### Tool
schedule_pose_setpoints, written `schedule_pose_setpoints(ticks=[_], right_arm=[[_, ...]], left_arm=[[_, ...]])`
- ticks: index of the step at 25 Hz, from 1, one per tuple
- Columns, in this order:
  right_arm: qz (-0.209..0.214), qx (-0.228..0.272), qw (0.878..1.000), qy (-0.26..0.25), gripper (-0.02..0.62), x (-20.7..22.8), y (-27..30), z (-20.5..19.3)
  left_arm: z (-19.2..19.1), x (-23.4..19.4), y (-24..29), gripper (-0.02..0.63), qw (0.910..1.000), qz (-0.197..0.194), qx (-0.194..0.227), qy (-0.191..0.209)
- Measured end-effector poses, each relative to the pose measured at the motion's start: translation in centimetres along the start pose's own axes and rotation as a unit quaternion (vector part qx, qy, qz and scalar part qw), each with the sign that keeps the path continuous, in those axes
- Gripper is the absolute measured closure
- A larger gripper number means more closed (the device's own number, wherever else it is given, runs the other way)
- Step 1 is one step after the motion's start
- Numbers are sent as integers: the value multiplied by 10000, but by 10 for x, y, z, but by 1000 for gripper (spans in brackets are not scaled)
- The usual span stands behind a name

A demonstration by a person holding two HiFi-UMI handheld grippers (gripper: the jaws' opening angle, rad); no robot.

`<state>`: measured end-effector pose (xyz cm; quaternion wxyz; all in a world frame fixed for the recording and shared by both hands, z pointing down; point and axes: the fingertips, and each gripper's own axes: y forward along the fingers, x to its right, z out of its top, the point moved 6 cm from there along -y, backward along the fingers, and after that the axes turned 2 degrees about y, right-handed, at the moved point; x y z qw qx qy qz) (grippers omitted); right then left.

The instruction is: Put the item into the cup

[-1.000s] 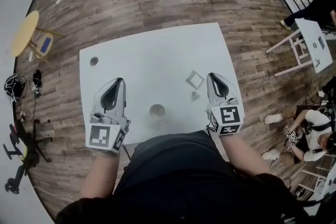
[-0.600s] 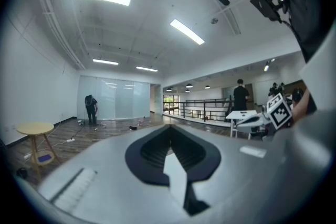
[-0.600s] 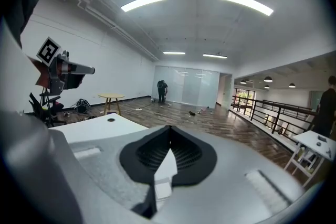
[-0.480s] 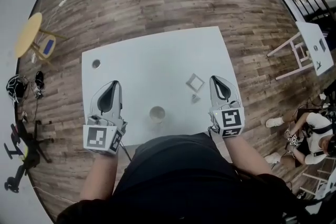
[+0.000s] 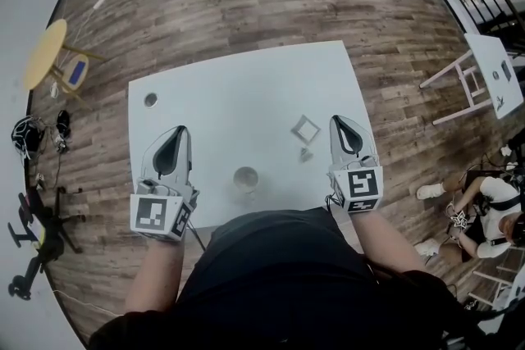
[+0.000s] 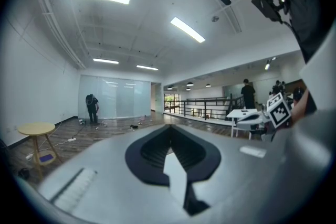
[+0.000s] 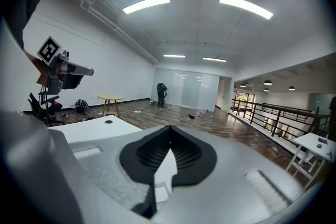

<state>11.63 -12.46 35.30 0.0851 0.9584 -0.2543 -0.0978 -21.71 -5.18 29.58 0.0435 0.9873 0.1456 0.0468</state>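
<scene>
My left claw (image 5: 179, 132) and right claw (image 5: 339, 122), both closed and empty, flank the cup (image 5: 245, 177) low on the white desk (image 5: 238, 86), the small grey item (image 5: 305, 152) lying on the desk just left of my right claw.

No legible words or numbers; only black-and-white square markers (image 5: 156, 213) on cubes of the left gripper (image 5: 178, 129) and right gripper (image 5: 339, 120).

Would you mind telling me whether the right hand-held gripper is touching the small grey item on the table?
Apart. In the head view, bare white table shows between the right hand-held gripper and the small grey item lying to its left.
</scene>
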Motion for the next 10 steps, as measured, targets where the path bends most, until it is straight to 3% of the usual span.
schedule_pose_setpoints(ticks=[10], right_arm=[[-50,-61,10000,39,594,4,3,-7]], left_arm=[[-3,-6,1,606,9999,80,-82,77]])
